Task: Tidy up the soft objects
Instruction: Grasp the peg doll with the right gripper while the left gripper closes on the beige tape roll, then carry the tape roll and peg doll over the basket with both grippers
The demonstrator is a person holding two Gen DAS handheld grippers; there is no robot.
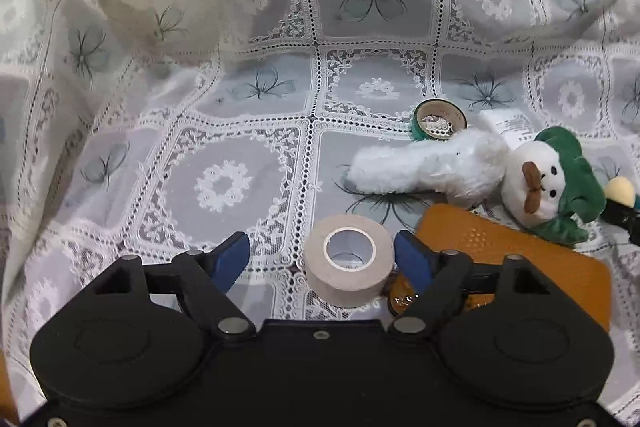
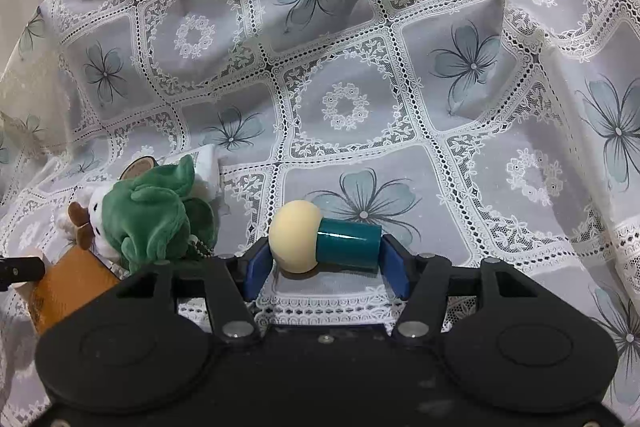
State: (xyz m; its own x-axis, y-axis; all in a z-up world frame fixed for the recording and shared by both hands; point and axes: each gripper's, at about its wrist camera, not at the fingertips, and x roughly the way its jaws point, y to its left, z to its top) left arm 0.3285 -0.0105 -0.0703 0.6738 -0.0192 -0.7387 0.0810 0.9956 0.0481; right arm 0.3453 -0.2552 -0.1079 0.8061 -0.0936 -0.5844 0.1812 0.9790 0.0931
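Note:
In the left wrist view my left gripper is open; a beige tape roll lies between its blue fingers, close to the right one. A white plush with a green hood lies at the right, its long white body stretched left. In the right wrist view my right gripper has its blue fingers at both ends of a cream-headed, teal-handled puff lying on the cloth. The green-hooded plush lies to the left.
A lace flower-patterned cloth covers the surface and rises in folds behind. An orange flat pad lies under my left gripper's right finger. A green washi tape roll sits behind the plush. The orange pad shows in the right view too.

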